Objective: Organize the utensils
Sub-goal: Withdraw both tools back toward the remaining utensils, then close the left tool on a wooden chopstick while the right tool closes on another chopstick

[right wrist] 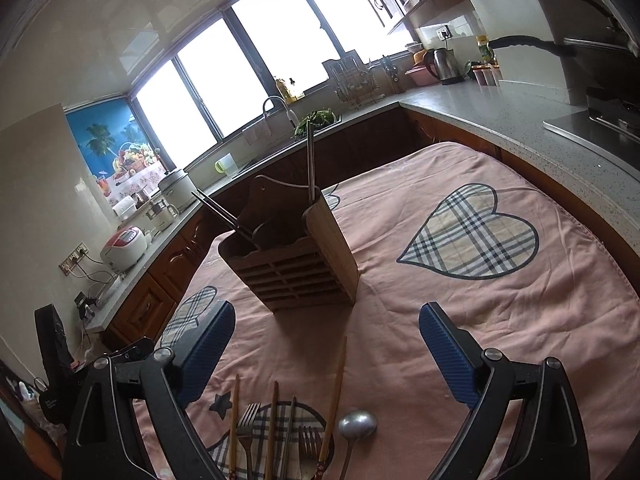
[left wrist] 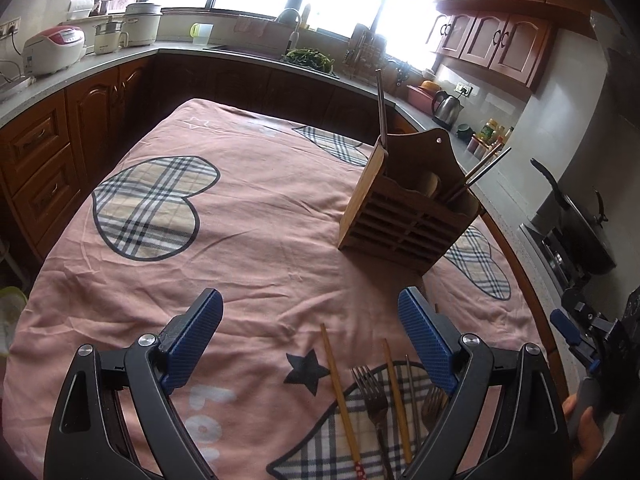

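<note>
A wooden utensil holder (left wrist: 408,208) (right wrist: 292,264) stands upright on the pink cloth, with dark chopsticks (left wrist: 381,108) (right wrist: 310,164) in one end and another pair (left wrist: 482,172) (right wrist: 218,212) leaning out of the other. On the cloth close in front of me lie wooden chopsticks (left wrist: 340,396) (right wrist: 334,396), two forks (left wrist: 372,392) (right wrist: 246,424) and a metal spoon (right wrist: 357,424). My left gripper (left wrist: 310,296) is open above the cloth, the utensils under its right finger. My right gripper (right wrist: 328,312) is open too, over the utensils' tips, nothing between its pads.
The table (left wrist: 248,216) wears a pink cloth with plaid hearts. Kitchen counters (right wrist: 520,120) wrap around it, bearing rice cookers (left wrist: 54,50), a kettle (left wrist: 446,108), a sink and a stove with a pan (left wrist: 576,216). A hand holds the right gripper (left wrist: 568,332) at the left wrist view's right edge.
</note>
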